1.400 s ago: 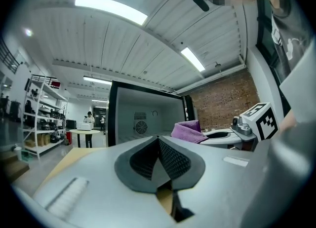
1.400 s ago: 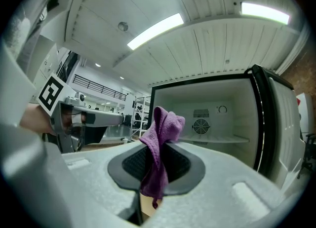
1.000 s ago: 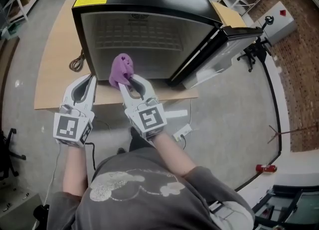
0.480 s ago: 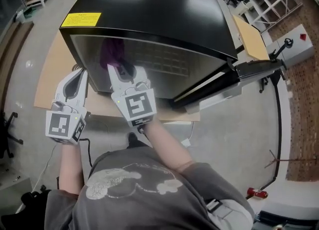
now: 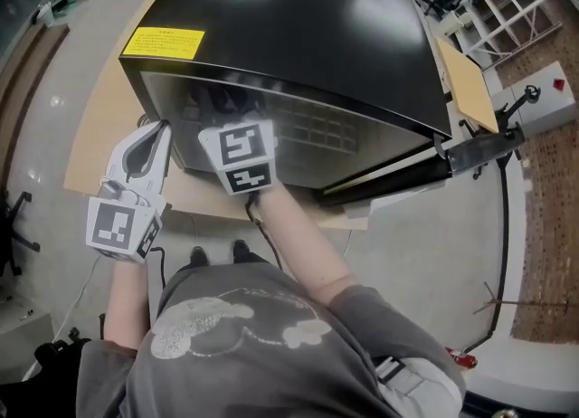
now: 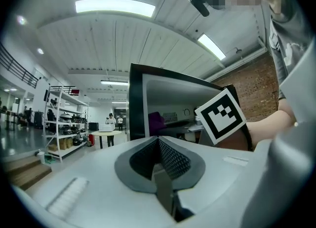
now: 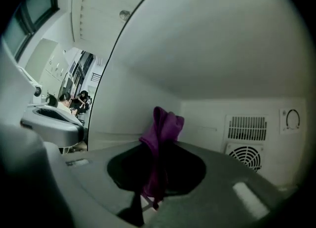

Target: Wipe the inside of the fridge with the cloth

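Inside the black fridge (image 5: 298, 27), the right gripper (image 7: 159, 148) pinches the purple cloth (image 7: 163, 123), facing the fan grille (image 7: 245, 155); the fridge's top hides its jaws from overhead. Outside, the left gripper (image 5: 156, 136), pressed together and empty, hovers over the wooden table (image 5: 95, 136).

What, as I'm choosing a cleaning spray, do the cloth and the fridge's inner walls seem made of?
The cloth looks like soft purple fabric, perhaps microfibre: it creases in limp folds. The inner walls look like smooth matte white plastic: rounded corners, moulded vent grille.

Crumpled purple cloth (image 7: 161, 133) stands upright — inside the open black fridge (image 5: 298, 36).
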### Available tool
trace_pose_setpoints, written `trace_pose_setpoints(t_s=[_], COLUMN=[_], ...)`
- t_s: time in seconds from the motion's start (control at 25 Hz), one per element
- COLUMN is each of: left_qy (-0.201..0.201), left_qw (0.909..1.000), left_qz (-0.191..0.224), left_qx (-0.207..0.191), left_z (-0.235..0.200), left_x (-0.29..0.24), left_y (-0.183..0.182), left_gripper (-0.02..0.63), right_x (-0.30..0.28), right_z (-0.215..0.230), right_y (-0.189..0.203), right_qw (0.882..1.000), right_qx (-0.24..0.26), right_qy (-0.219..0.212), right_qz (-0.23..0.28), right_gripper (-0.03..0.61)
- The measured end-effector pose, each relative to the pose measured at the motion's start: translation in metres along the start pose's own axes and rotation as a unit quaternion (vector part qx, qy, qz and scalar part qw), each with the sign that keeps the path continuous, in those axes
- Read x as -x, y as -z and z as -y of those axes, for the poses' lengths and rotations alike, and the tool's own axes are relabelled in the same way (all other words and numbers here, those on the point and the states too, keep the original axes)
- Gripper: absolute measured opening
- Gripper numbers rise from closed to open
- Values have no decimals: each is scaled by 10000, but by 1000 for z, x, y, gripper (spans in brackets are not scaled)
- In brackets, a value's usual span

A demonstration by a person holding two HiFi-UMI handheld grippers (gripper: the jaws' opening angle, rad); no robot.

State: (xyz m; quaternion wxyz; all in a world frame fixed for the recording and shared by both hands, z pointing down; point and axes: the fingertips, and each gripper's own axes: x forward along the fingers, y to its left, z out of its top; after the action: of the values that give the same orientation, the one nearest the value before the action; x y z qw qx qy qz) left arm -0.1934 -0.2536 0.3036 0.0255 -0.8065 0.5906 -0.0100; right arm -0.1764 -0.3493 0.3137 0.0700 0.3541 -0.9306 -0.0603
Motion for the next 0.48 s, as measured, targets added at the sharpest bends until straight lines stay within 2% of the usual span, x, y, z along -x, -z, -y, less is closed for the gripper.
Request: trace_pose_setpoints(t_s=[0.2,0.48], left_qy=[170,350], left_qw=[9998,9993], left_qz=[-8,-13], left_qx=[62,127], left_z=[-10,-14], left_x=[4,12], left_y=[4,9], left_gripper=[18,18], right_x=[-5,17], right_z=[-16,-39], right_y=[0,-4], right_qw=[9999,9994], right_qx=[-58,-233], right_qy=[-106,-221], right_qz=[49,144], right_gripper=[41,41])
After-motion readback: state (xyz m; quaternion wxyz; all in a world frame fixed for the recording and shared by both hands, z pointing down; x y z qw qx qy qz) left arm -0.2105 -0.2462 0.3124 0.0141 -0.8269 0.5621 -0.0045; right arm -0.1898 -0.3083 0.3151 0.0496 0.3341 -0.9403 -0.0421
